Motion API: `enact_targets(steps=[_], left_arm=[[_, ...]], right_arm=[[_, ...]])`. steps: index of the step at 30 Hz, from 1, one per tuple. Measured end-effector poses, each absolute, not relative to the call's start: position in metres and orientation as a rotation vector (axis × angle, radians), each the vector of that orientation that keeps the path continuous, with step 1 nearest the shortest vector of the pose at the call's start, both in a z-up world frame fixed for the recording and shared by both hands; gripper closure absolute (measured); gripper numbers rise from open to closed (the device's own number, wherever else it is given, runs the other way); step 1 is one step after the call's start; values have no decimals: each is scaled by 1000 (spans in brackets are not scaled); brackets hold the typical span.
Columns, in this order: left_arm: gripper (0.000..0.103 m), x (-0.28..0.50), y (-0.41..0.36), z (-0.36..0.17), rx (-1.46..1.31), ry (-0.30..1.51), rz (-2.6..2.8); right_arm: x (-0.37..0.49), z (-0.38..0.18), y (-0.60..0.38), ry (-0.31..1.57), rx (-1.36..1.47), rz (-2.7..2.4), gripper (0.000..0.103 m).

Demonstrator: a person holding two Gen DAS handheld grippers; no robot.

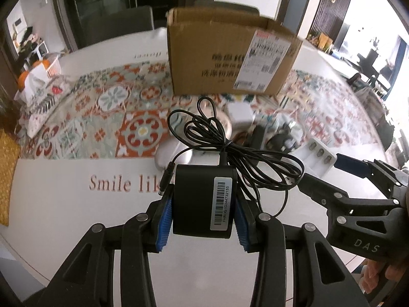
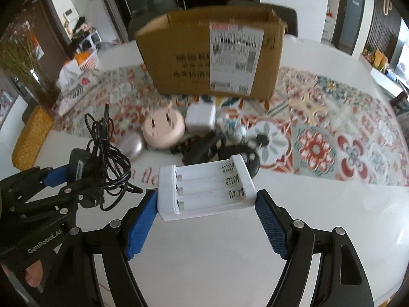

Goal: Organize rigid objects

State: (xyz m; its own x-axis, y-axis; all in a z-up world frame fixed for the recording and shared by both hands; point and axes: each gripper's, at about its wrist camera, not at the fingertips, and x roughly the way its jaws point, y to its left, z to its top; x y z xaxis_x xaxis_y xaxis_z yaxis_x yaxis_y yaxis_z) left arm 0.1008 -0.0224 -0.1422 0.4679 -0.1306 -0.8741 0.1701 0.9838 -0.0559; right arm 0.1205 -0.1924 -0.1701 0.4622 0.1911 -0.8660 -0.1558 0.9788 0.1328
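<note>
Barcoded "FHRDG1G244732155" adapter (image 1: pixel 203 202), "Smile" table (image 1: pixel 64 204)

We see a white table (image 2: pixel 204 255) bearing a patterned runner (image 2: pixel 332 138). On the runner stand an open cardboard box (image 2: pixel 194 58), a pink round case (image 2: pixel 163 128) and a white plug cube (image 2: pixel 200 119); a silver oval case (image 2: pixel 131 147) lies on the bare tabletop.

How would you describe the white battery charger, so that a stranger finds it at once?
Start at the big cardboard box standing on the patterned tablecloth. Nearer the camera than the small clutter before the box, the right gripper holds a white battery charger. Only it has three empty slots with metal springs.
</note>
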Motion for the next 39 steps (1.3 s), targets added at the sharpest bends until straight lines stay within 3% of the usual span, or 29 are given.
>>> enact_targets(steps=[17, 35, 36, 37, 39], left_arm=[[61, 148, -31, -60, 42, 842, -220], [61, 225, -39, -17, 73, 778, -238], [61, 230, -40, -15, 79, 775, -232], [61, 235, -41, -13, 84, 769, -231], [61, 246, -42, -11, 86, 764, -233]], right_arm=[[156, -81, -207, 779, 54, 136, 26], [226, -38, -212, 682, 59, 99, 26], [230, -36, -211, 681, 60, 102, 29], [235, -35, -211, 680, 57, 107, 48], [246, -35, -212, 694, 64, 105, 54]])
